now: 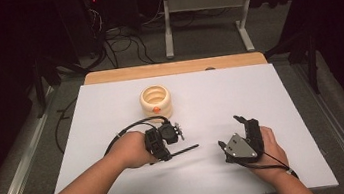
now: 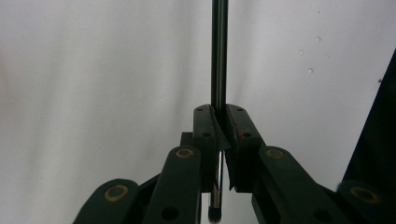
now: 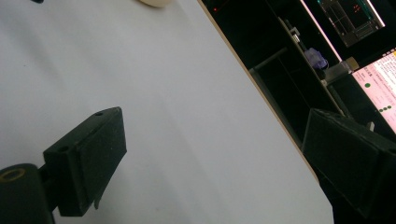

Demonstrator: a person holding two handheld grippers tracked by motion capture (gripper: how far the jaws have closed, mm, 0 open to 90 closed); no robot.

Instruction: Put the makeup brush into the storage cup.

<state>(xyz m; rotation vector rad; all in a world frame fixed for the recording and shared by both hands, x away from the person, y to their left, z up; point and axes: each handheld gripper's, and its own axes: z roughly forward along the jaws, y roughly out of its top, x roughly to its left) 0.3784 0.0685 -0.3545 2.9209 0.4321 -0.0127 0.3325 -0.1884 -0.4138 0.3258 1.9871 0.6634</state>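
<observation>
**Holding the Rod Ahead of Ring Placement**

Gripping a thin dark metal rod (image 2: 219,51), the left gripper (image 1: 165,140) was clenched on it, jaws pressed to either side of the shaft. In the high view the rod (image 1: 183,150) lay nearly level above the white table sheet (image 1: 273,114), just in front of the cream ring stack (image 1: 156,102) and pointing away from it toward the right gripper (image 1: 241,129). An orange bead (image 1: 156,109) sat on the stack's near face.

The right gripper (image 3: 205,154) was released, jaws spread wide with nothing between them, resting well to the right of the ring stack.

Judged step: the rod was secured and carried, not yet brought to the stack. The next move likely called for turning the rod toward the ring stack's central opening, or passing its free end to the empty right gripper, while keeping the grasp firm so the shaft did not slip.
</observation>
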